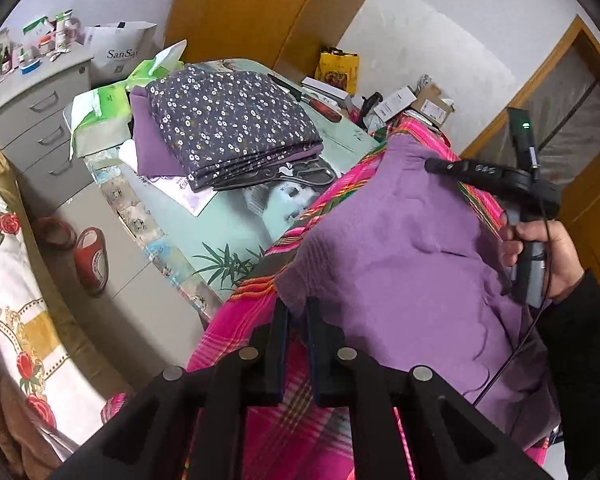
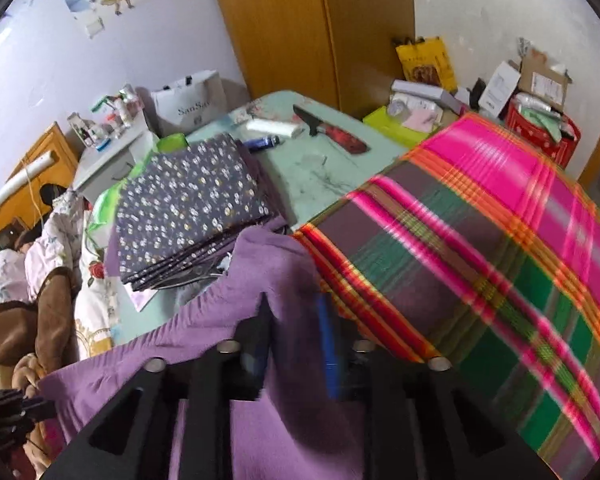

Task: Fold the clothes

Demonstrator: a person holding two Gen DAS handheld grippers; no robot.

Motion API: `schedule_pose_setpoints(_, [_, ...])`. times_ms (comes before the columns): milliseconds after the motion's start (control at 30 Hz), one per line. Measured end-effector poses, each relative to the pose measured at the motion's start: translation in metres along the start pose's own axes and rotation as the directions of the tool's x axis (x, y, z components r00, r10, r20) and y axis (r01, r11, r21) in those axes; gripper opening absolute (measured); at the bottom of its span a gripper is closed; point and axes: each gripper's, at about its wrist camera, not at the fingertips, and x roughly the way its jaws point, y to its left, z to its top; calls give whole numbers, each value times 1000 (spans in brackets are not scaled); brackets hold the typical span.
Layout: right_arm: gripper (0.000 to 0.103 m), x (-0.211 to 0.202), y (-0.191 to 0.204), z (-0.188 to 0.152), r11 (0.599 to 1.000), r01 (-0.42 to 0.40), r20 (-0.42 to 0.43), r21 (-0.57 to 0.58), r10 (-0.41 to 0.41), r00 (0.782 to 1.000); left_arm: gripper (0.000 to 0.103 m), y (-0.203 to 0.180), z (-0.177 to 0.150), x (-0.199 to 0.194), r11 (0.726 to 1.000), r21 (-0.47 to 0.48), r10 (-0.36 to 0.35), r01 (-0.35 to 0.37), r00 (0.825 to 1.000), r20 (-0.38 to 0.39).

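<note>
A striped pink cloth (image 2: 500, 240) covers the lower right of the bench (image 1: 236, 232); on it lies the purple garment (image 1: 404, 248), soft, light, limp, best pinched at corners. The left hand-held gripper (image 1: 298, 312) nips its near edge, while the right hand-held gripper (image 2: 296, 320) stands part-open around a fold.

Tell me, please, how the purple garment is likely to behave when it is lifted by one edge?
The purple garment probably hangs limp: it drapes in soft wrinkles over the plaid cloth. It looks thin and light, so it may slide along that cloth.
</note>
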Motion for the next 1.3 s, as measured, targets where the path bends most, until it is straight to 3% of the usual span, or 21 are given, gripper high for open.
schedule_pose_setpoints(233, [30,-81,-39,-29,998,20,99,55,-26,995,11,-2,-6,-11,1000,6,12,-12,1000,2])
schedule_pose_setpoints(433, [30,-146,-88,-101,988,94,93,122,-106,990,11,4,-12,-19,993,-7,116,-116,993,5])
schedule_pose_setpoints(600, [33,-204,-108,-176,966,136,116,221,-165,980,11,-19,-23,-32,998,56,37,-39,999,30])
schedule_pose_setpoints(800, [43,-269,-84,-267,937,124,209,326,-199,957,11,-67,-40,-25,985,157,-70,71,997,-12])
schedule_pose_setpoints(967, [45,-289,-61,-329,907,137,234,399,-245,941,11,-102,-57,-15,965,224,-125,139,989,-74])
schedule_pose_setpoints(1100, [45,-284,-45,-356,898,135,203,419,-237,950,11,-123,-73,-10,948,266,-148,175,982,-120])
schedule_pose_setpoints(1300, [45,-266,-29,-361,919,108,191,379,-192,963,11,-145,-90,-15,923,310,-193,229,971,-143])
